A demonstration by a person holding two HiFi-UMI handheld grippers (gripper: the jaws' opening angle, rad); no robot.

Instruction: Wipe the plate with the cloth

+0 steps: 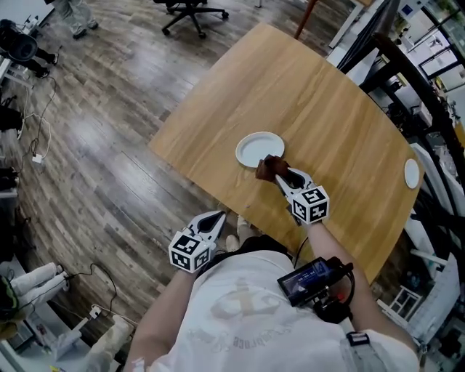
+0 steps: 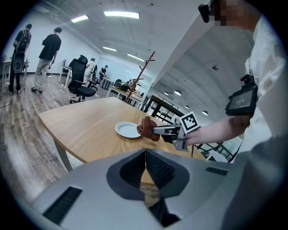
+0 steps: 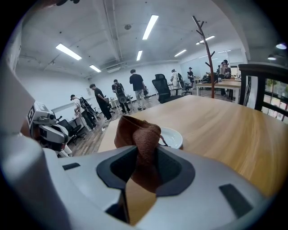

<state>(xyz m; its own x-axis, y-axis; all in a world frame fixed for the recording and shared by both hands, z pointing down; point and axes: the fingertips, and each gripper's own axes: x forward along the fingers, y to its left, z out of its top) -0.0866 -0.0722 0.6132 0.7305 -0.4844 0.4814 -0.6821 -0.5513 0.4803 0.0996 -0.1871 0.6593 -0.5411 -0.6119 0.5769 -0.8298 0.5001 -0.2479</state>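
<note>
A white plate (image 1: pixel 259 150) lies on the wooden table (image 1: pixel 312 109) near its front edge. My right gripper (image 1: pixel 282 175) is shut on a brown cloth (image 1: pixel 270 168), held just at the plate's near right rim. In the right gripper view the cloth (image 3: pixel 139 139) stands bunched between the jaws with the plate (image 3: pixel 172 136) right behind it. My left gripper (image 1: pixel 213 220) hangs off the table's edge, over the floor, jaws shut with nothing between them. The left gripper view shows the plate (image 2: pixel 127 130), the cloth (image 2: pixel 146 128) and the right gripper (image 2: pixel 155 130) across the table.
A second small white dish (image 1: pixel 412 174) sits at the table's right edge. Black metal racks (image 1: pixel 407 73) stand to the right. An office chair (image 1: pixel 192 12) and cables lie on the wood floor. Several people (image 3: pixel 135 90) stand far off in the room.
</note>
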